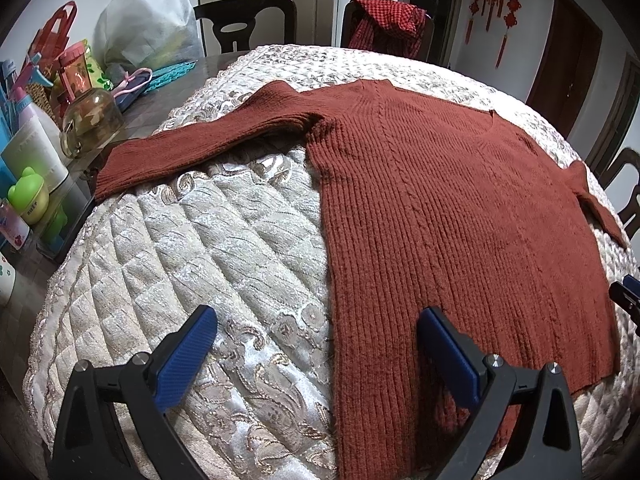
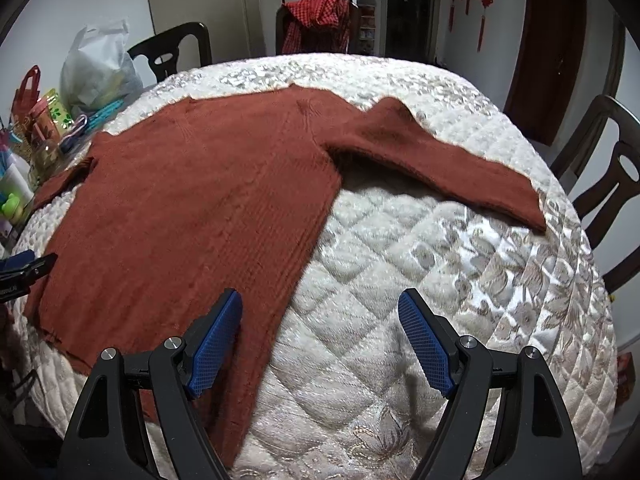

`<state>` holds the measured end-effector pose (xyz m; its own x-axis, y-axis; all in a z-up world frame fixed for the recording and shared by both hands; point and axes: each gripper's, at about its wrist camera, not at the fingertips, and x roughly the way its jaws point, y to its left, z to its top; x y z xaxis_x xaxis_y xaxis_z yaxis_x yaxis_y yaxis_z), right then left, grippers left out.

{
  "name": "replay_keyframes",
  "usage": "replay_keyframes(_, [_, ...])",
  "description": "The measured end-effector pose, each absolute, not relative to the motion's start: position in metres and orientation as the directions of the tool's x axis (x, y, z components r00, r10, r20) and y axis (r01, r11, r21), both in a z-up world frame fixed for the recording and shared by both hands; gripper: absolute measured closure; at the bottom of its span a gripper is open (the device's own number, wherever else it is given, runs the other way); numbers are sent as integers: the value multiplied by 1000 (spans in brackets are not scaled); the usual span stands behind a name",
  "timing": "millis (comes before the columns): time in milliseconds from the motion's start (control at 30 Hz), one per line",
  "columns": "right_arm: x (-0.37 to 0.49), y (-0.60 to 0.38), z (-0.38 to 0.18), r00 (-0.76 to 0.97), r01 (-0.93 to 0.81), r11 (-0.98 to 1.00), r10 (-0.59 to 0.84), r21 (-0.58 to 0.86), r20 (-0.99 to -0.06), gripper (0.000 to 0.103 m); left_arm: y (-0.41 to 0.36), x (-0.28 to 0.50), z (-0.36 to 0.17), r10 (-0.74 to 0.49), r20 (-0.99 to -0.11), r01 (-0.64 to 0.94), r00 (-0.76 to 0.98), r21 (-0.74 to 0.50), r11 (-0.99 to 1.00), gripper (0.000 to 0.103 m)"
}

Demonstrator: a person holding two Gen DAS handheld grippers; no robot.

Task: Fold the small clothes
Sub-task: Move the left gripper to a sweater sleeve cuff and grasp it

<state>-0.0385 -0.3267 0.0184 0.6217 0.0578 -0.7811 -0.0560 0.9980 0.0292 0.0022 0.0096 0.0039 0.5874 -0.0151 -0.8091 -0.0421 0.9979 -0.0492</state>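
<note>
White walls. Dark chairs point(image 1: 245, 24) at top centre behind the table point(image 1: 168, 96), one draped with a red checked cloth point(image 1: 386, 20). Dark brown door point(image 1: 564, 60) upper right, red knot ornaments point(image 1: 496, 0) hanging beside it. Another chair point(image 2: 608, 184) at right edge. White bag point(image 1: 150, 12) upper left. Quilted cream cover point(image 1: 224, 232) over the table.

The quilted cover point(image 1: 192, 248) lies bare between the sweater point(image 1: 440, 208) body and its outstretched left sleeve point(image 1: 192, 148), open room for a pass. The same holds under the right sleeve point(image 2: 440, 160) in the right wrist view. Along the bench's left edge bottles point(image 1: 32, 148), a glass jar point(image 1: 90, 120) and a white bag point(image 1: 148, 16) crowd together. Chairs point(image 1: 244, 20) stand behind the far rim.
</note>
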Motion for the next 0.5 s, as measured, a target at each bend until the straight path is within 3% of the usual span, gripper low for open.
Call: replay_keyframes(500, [-9,-286,36,640,-177,983,147,42,-754,23,74,37,17,20,-779,-159,627,-103,982,10])
